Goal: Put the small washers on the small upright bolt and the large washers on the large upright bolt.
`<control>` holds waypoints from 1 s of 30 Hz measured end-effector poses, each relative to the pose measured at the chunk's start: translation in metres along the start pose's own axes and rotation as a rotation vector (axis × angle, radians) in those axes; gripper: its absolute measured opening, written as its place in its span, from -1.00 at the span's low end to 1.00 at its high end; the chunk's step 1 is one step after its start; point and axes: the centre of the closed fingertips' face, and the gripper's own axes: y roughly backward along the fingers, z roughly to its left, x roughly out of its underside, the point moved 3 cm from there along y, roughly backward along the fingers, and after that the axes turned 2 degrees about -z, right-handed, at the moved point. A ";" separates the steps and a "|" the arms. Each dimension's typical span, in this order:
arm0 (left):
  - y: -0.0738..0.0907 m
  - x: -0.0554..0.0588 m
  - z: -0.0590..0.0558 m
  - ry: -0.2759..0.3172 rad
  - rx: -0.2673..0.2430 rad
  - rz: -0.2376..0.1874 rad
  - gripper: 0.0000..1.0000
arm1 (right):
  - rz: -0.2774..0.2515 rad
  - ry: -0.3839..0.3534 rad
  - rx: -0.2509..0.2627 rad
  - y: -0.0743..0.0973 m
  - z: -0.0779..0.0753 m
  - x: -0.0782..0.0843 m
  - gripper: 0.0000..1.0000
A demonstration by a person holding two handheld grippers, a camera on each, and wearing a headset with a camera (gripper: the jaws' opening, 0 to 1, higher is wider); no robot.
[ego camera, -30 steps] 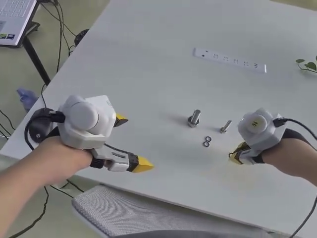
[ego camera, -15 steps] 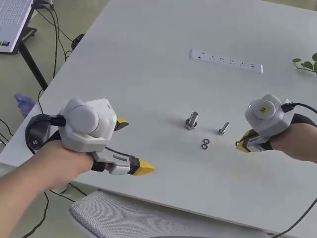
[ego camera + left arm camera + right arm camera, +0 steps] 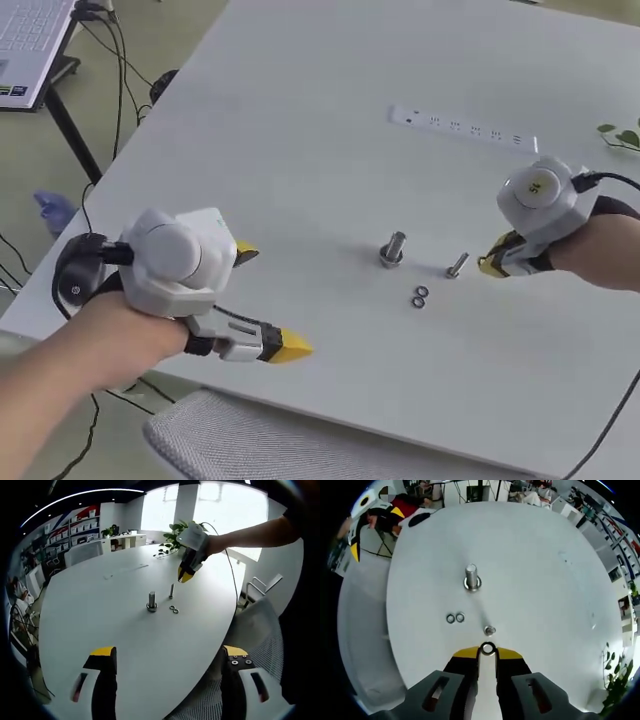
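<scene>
white table [image 3: 300, 140] in an office; left gripper [image 3: 168, 652] spread, right gripper [image 3: 488, 655] pinching a washer [image 3: 488, 648].

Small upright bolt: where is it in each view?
Head view: small upright bolt right of centre, beside the right gripper.
Left gripper view: small upright bolt above centre, below the right gripper.
Right gripper view: small upright bolt just beyond the held washer.
Shared landmark: large upright bolt.
</scene>
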 end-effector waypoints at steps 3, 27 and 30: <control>-0.001 0.002 0.003 -0.010 -0.012 0.011 0.81 | 0.000 -0.001 0.000 -0.003 -0.003 -0.003 -0.77; -0.007 0.004 0.013 0.021 -0.012 0.015 0.99 | -0.001 -0.011 -0.018 -0.023 -0.006 -0.013 -0.76; -0.008 0.005 0.013 0.024 -0.013 0.015 0.99 | 0.001 -0.009 -0.016 -0.024 -0.007 -0.012 -0.76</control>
